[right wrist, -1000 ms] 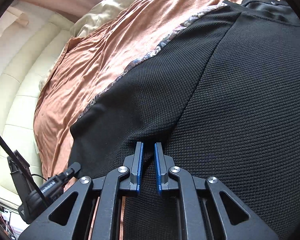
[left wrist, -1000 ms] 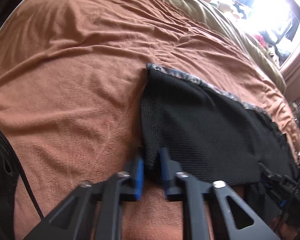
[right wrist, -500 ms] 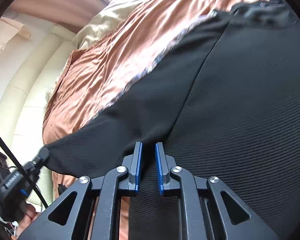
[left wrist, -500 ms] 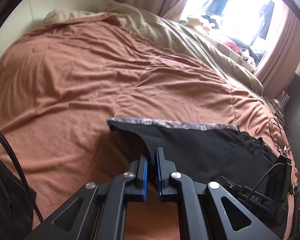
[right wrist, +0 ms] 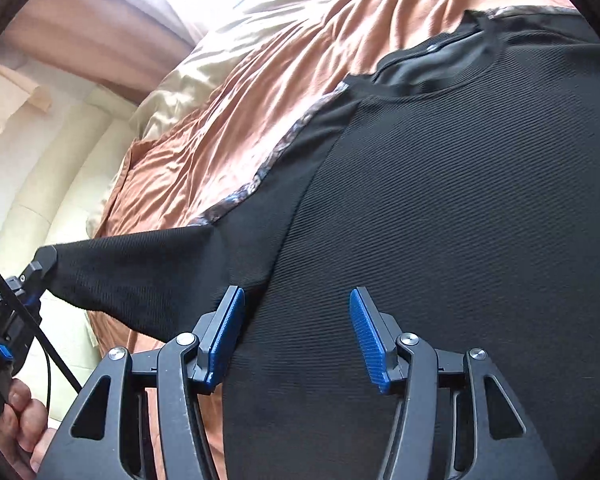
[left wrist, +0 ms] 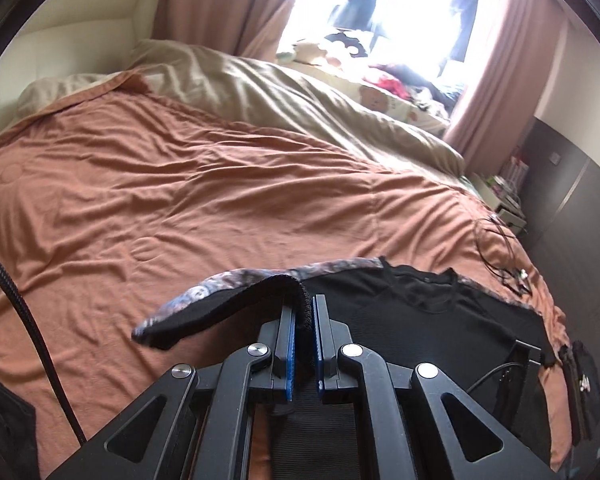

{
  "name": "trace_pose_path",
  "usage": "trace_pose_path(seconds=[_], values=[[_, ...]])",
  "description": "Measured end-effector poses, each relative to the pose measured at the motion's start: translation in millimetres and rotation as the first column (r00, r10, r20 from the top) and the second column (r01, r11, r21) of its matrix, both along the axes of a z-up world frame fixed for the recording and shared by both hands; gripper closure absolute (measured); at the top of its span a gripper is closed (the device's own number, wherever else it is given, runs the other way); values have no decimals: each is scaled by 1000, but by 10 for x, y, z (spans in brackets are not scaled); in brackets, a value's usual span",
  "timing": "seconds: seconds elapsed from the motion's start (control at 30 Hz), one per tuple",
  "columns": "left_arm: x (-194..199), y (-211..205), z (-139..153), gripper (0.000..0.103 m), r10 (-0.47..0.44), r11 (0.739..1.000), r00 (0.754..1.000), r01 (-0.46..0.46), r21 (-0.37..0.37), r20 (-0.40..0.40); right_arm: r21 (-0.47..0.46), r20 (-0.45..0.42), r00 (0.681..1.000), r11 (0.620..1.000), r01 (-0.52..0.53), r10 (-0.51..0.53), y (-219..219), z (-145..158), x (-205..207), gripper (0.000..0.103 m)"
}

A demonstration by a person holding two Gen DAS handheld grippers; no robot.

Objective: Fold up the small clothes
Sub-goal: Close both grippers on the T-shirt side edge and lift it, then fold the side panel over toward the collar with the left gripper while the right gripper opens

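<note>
From the left wrist camera I see my left gripper (left wrist: 304, 334) clamped on the cuff of the black shirt's (left wrist: 428, 320) sleeve (left wrist: 228, 312), its blue pads pressed tight on the fabric and the sleeve lifted off the rust-coloured blanket (left wrist: 180, 200). The shirt lies near the bed's close edge, its long axis running across the frame, its collar (left wrist: 420, 280) toward the far side of the bed; a patterned trim runs along the sleeve's upper seam. I can read no label or writing on it. From the right wrist camera, my right gripper (right wrist: 298, 336) has just been opening; its jaws now stand well apart over the shirt's body (right wrist: 440, 240), the pads pressing on nothing. The sleeve (right wrist: 148, 276) stretches taut to the left, where the other gripper (right wrist: 40, 266) pinches its end, a hand (right wrist: 20, 420) below it.
</note>
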State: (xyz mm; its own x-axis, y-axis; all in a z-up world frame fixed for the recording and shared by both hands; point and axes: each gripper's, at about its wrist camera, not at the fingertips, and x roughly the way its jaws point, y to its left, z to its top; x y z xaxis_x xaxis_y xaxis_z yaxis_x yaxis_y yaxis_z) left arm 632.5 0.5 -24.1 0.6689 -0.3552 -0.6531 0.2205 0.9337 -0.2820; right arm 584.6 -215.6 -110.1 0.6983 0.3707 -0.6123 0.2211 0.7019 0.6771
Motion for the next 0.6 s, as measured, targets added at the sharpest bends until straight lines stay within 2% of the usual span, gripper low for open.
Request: trace_pose_path(seconds=[0.1, 0.33, 0.43, 0.5, 0.53, 0.6], values=[[-69, -217, 20, 96, -55, 998, 998, 55, 4, 4, -42, -12, 1000, 999, 16, -16, -58, 43, -209, 50], [-176, -520, -25, 96, -122, 992, 992, 121, -38, -21, -36, -40, 998, 998, 53, -54, -258, 73, -549, 50], [-233, -696, -32, 95, -181, 983, 983, 180, -38, -24, -17, -46, 996, 997, 79, -80, -384, 81, -743, 50], [-241, -800, -83, 95, -219, 975, 974, 216, -51, -56, -15, -44, 995, 996, 85, -85, -420, 109, -803, 50], [-242, -840, -118, 92, -230, 973, 971, 226, -48, -72, -17, -43, 995, 996, 88, -89, -439, 123, -824, 50], [-276, -885, -160, 79, -244, 970, 966, 242, -34, -87, -13, -36, 995, 995, 94, -94, -477, 151, -858, 50]])
